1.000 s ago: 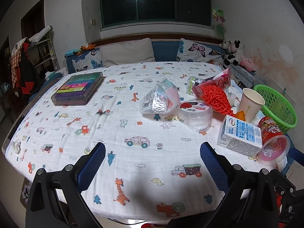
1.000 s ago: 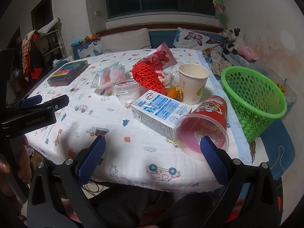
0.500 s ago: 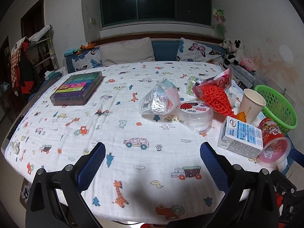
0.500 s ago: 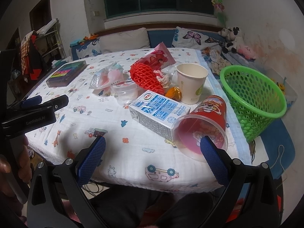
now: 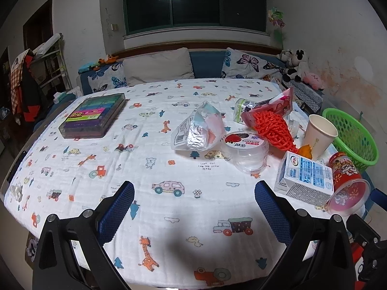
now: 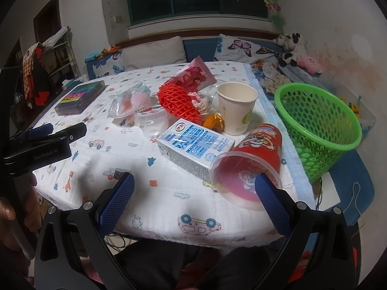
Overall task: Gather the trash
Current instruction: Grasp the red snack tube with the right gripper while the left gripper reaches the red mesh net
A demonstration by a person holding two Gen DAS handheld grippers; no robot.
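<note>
Trash lies on the right part of the table: a milk carton on its side, a red tube can tipped over beside it, a paper cup, a red foam net, a clear lidded tub and crumpled snack bags. A green basket stands off the table's right edge. My right gripper is open, low over the near edge in front of the can. My left gripper is open over bare cloth, left of the carton.
A flat colourful box lies at the table's far left. The table wears a white cartoon-print cloth. Behind it runs a bench with pillows and plush toys. A person's hand holds the left gripper's handle.
The right gripper has drifted slightly forward and left, so the can and carton look a bit nearer. The left gripper has pulled back slightly. Nothing on the table has moved.
</note>
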